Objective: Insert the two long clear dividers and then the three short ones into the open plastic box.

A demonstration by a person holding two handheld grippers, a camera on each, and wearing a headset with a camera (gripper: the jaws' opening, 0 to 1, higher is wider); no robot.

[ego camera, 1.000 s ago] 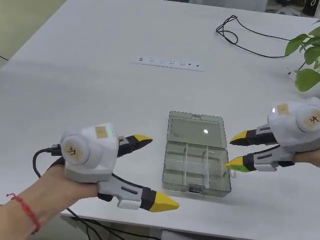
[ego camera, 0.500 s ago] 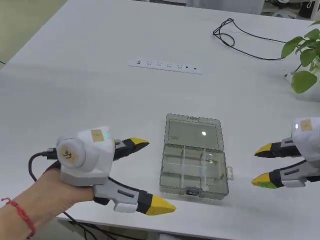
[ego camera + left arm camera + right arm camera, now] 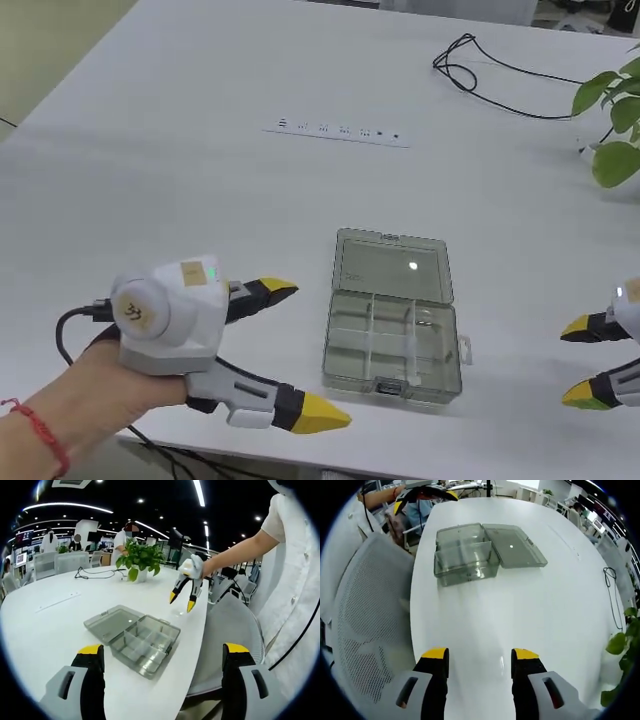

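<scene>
The clear grey plastic box (image 3: pixel 392 345) lies on the white table (image 3: pixel 200 150) near its front edge. Its lid is flat open behind the tray, and clear dividers (image 3: pixel 371 335) stand inside, splitting it into compartments. It sits between the two tools. The left gripper (image 3: pixel 310 354) is near its left side, jaws spread wide and empty. The right gripper (image 3: pixel 577 362) is well off to its right, jaws parted, holding nothing. A round sticker (image 3: pixel 135 312) on the left gripper carries handwritten marks, too blurred to read.
</scene>
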